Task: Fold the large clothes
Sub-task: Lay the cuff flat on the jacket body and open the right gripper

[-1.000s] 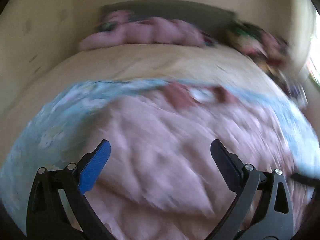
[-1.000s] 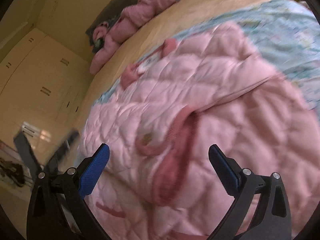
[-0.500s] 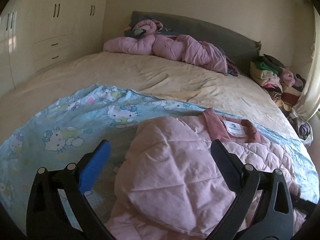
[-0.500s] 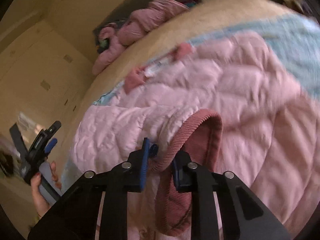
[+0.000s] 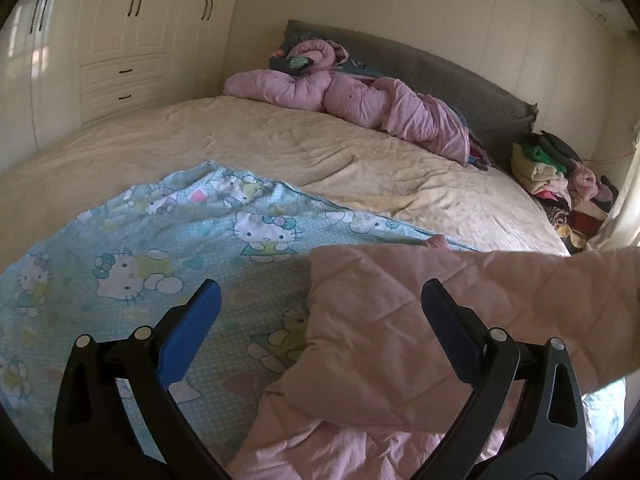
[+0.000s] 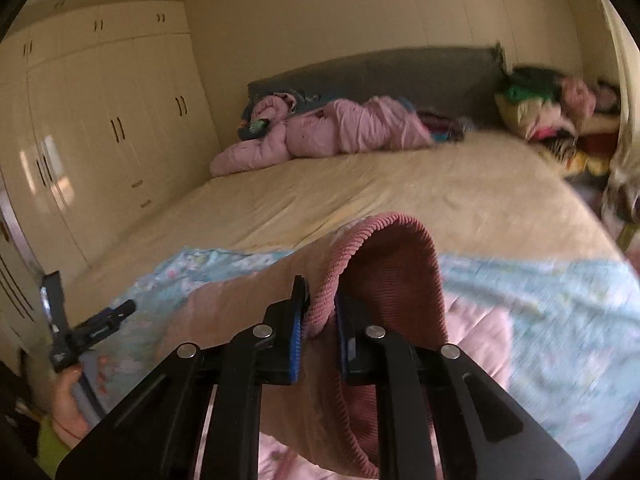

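Right gripper [image 6: 318,316] clamped on the ribbed, dusty-rose cuff [image 6: 384,264] of the pink quilted jacket [image 5: 384,320], blue pads pressing the knit edge from both sides, the cuff's mouth gaping just beyond the fingertips. Sleeve [image 5: 540,280] lifted clear of the cartoon-cat sheet [image 5: 168,248] and stretched across the right side of the left wrist view, above the rest of the jacket. Jacket body heaped on that sheet, its near part crumpled at the bottom of the view — folded edge running down between the fingers of the left gripper [image 5: 320,320]. Left gripper wide open, nothing between its blue pads, hanging over the sheet and the jacket's left edge; also seen low at the left of the right wrist view, held in a hand [image 6: 70,404].

Beyond the sheet, bare beige bedding on the bed [image 5: 280,140]. Further still, against the grey headboard [image 5: 440,68], a rumpled pink duvet [image 5: 360,96]. Right of the headboard, a pile of mixed clothes [image 5: 556,176]. Left of the bed, cream wardrobe doors and drawers [image 5: 120,40].
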Tool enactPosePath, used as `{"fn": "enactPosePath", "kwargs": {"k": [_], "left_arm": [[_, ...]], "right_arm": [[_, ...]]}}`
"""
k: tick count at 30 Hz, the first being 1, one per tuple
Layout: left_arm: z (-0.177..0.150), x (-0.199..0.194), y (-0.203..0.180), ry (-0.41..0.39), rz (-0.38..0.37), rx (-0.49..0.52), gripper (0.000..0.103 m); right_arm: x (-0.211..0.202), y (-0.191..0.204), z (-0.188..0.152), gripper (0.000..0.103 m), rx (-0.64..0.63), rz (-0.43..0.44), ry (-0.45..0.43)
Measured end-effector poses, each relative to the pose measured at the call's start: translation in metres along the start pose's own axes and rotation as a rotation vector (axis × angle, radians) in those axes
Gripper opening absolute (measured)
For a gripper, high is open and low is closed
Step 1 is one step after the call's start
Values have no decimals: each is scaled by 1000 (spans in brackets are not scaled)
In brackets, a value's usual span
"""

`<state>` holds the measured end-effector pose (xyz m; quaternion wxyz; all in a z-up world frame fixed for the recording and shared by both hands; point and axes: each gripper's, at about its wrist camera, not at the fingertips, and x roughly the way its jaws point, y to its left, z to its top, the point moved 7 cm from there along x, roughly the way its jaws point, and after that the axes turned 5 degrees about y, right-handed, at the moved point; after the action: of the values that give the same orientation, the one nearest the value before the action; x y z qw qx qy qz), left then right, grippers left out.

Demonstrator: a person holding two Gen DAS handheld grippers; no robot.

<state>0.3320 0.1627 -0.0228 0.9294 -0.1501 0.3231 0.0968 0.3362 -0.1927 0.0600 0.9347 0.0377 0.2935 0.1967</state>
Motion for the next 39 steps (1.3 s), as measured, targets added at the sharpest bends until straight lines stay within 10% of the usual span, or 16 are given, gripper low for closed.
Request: {"fn": "enactPosePath", "kwargs": {"k": [10, 39], "left_arm": [[-16, 22, -27, 79, -36, 90, 94], [-67, 59, -90, 233, -157, 245, 93]], "right_arm": [[39, -63, -39, 13, 139, -69, 90], [76, -90, -82, 15, 234, -136, 188]]}}
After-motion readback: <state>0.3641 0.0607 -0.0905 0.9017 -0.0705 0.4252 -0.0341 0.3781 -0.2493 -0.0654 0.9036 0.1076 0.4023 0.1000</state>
